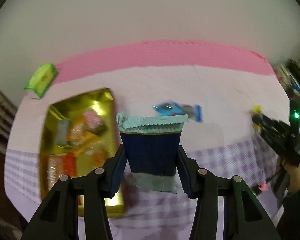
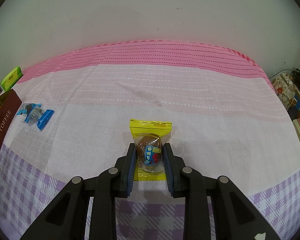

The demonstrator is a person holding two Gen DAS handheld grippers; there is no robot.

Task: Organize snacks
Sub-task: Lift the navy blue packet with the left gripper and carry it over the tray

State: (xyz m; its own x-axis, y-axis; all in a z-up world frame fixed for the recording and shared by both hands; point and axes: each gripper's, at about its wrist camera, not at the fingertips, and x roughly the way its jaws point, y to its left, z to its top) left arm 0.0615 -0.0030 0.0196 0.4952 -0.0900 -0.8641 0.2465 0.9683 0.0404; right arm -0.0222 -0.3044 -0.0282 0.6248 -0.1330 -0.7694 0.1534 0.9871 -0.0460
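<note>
My left gripper (image 1: pixel 151 150) is shut on a dark blue snack packet with pale teal ends (image 1: pixel 152 150), held above the cloth beside a gold box (image 1: pixel 78 148) that holds several wrapped snacks. My right gripper (image 2: pixel 150 150) is shut on a yellow-edged clear packet with a brown sweet inside (image 2: pixel 149 150), low over the cloth. Blue-wrapped candies (image 2: pixel 35 115) lie on the cloth at the left, also in the left wrist view (image 1: pixel 177 110). The gold box's brown "TOFFEE" side (image 2: pixel 1 128) shows at the far left of the right wrist view.
A green packet (image 2: pixel 11 78) lies at the back left corner, also in the left wrist view (image 1: pixel 41 80). A pink, white and purple checked cloth (image 2: pixel 170 100) covers the surface. A floral jar (image 2: pixel 285 91) and books stand off its right edge. A wall rises behind.
</note>
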